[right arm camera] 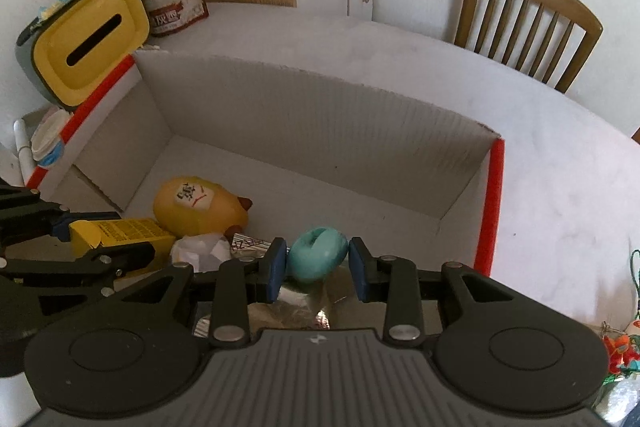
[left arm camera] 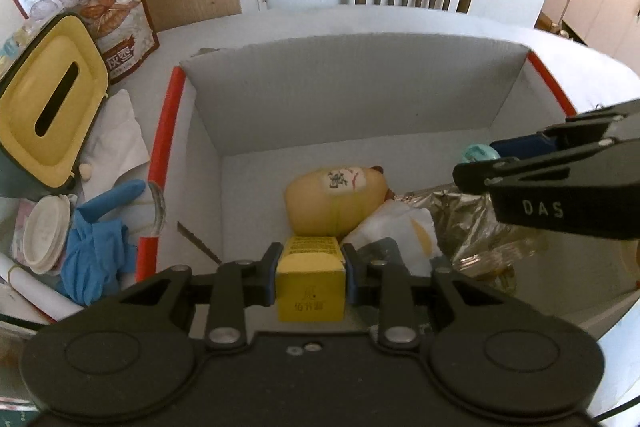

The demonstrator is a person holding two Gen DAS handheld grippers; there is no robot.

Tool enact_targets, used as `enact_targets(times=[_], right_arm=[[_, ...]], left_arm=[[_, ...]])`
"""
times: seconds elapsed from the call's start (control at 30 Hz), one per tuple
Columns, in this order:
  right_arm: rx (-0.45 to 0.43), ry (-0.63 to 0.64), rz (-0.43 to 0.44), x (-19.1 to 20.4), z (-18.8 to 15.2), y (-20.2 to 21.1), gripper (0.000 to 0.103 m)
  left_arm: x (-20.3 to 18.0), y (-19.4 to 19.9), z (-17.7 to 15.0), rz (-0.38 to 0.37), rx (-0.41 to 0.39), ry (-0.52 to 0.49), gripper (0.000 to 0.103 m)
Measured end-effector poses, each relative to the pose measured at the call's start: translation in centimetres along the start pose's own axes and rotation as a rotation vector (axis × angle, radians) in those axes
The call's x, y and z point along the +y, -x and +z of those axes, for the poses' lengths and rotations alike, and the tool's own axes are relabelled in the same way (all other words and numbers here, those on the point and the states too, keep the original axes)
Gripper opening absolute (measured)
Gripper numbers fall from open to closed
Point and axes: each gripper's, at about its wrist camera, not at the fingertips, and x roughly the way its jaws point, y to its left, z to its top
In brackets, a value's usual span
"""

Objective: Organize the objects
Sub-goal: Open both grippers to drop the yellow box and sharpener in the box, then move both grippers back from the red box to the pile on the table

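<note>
Overhead: white table (right arm camera: 540, 187), wooden chair (right arm camera: 528, 23); left tool (left arm camera: 311, 273) grasps yellow carton (left arm camera: 311, 291), right tool (right arm camera: 318, 267) brackets teal ring (right arm camera: 318, 259), grip unclear.

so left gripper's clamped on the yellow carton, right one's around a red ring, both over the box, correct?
Not quite: the ring is teal, not red, as the right wrist view shows. The left gripper does clamp the yellow carton, both over the box.
</note>
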Motion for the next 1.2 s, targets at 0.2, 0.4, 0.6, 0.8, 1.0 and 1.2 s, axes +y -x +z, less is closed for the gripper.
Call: enact_targets(times=[0.2, 0.4, 0.6, 0.8, 1.0, 1.2], right_arm=[[-0.001, -0.006, 0.006, -0.2, 0.0, -0.3, 0.033], [-0.006, -0.015, 0.023, -0.3, 0.0, 0.2, 0.033], [-0.017, -0.023, 0.06, -0.3, -0.4, 1.6, 0.05], [-0.03, -0.027, 0.057, -0.4, -1.2, 3.0, 0.053], [-0.06, -0.041, 0.052, -0.8, -1.8, 5.0, 0.053], [-0.097, -0.066, 0.046, -1.4, -2.7, 7.5, 0.054]], left_arm=[[-0.1, -0.8, -0.2, 0.0, 0.034, -0.023, 0.029], [-0.1, -0.9, -0.2, 0.001, 0.07, -0.022, 0.029], [-0.3, -0.6, -0.7, 0.0, 0.08, -0.031, 0.035], [-0.7, 0.3, -1.2, -0.007, 0.063, -0.04, 0.04], [-1.1, 1.9, -1.3, -0.021, 0.022, -0.034, 0.048], [-2.0, 4.2, -1.3, -0.036, -0.034, -0.042, 0.057]])
